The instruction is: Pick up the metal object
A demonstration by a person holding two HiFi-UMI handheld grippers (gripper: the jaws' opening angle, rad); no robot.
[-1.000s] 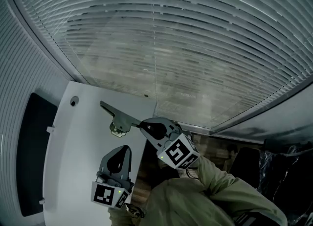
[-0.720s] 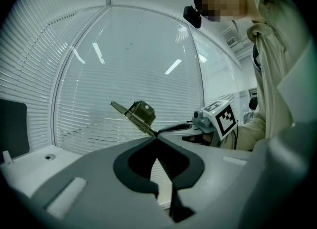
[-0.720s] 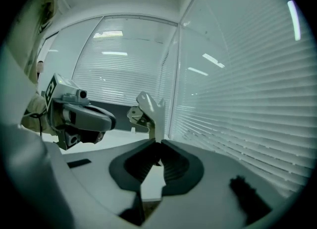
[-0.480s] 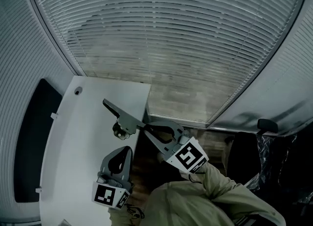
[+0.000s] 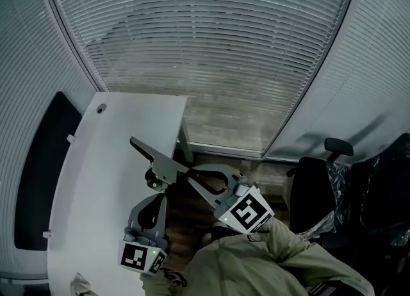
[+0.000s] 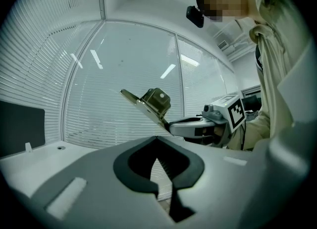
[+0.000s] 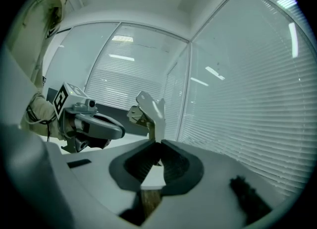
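Observation:
The metal object [image 5: 158, 162], a grey hinged clamp with a long flat arm, hangs in the air over the right edge of the white table [image 5: 90, 186]. My right gripper [image 5: 186, 172] is shut on its near end. From the right gripper view the metal object [image 7: 149, 111] stands up straight out of the right gripper [image 7: 154, 143]. The left gripper view shows the metal object [image 6: 151, 103] tilted against the window, clear of the tabletop. My left gripper [image 5: 159, 197] rests low over the table just below the object, its tips together with nothing between them.
A dark panel [image 5: 37, 173] runs along the table's left side, and a small round hole [image 5: 100, 108] sits at the far corner. Window blinds [image 5: 211, 51] fill the background. A black chair [image 5: 320, 182] stands to the right, beyond the table's edge.
The head view has swung, so the table now sits further left. The right gripper keeps its hold on the metal object and has drawn slightly back and down. The left gripper has barely moved.

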